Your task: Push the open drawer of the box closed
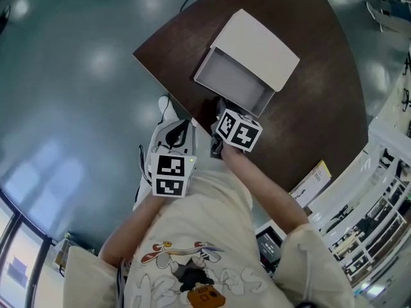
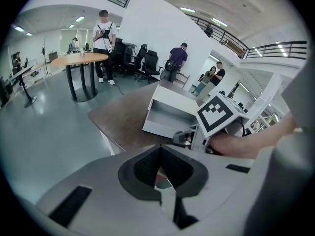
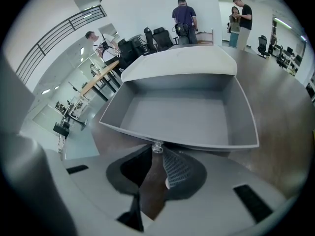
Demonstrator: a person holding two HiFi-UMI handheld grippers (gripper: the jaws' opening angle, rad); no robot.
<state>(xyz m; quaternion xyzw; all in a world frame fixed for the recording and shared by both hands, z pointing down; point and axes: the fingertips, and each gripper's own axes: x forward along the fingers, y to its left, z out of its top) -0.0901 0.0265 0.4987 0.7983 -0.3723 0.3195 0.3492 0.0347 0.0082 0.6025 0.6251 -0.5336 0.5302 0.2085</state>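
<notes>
On the dark brown table [image 1: 314, 108] a white box [image 1: 260, 43] has its grey drawer [image 1: 234, 82] pulled out toward me, and the drawer holds nothing. My right gripper [image 1: 221, 111] is at the drawer's front. In the right gripper view the fingertips [image 3: 157, 151] meet around the small knob [image 3: 157, 145] on the drawer [image 3: 182, 117] front. My left gripper [image 1: 168, 108] hangs beside the table's near-left edge, off the box, its jaws [image 2: 160, 149] together and holding nothing. The left gripper view shows the box [image 2: 172, 98], the drawer [image 2: 170, 119] and the right gripper [image 2: 185, 137] from the side.
The table's near-left edge [image 1: 173, 92] borders the grey-green floor [image 1: 77, 76]. A yellow and white carton [image 1: 311, 181] and shelving [image 1: 385, 197] are to my right. Farther off are a round table [image 2: 78, 59], office chairs [image 2: 147, 63] and several people.
</notes>
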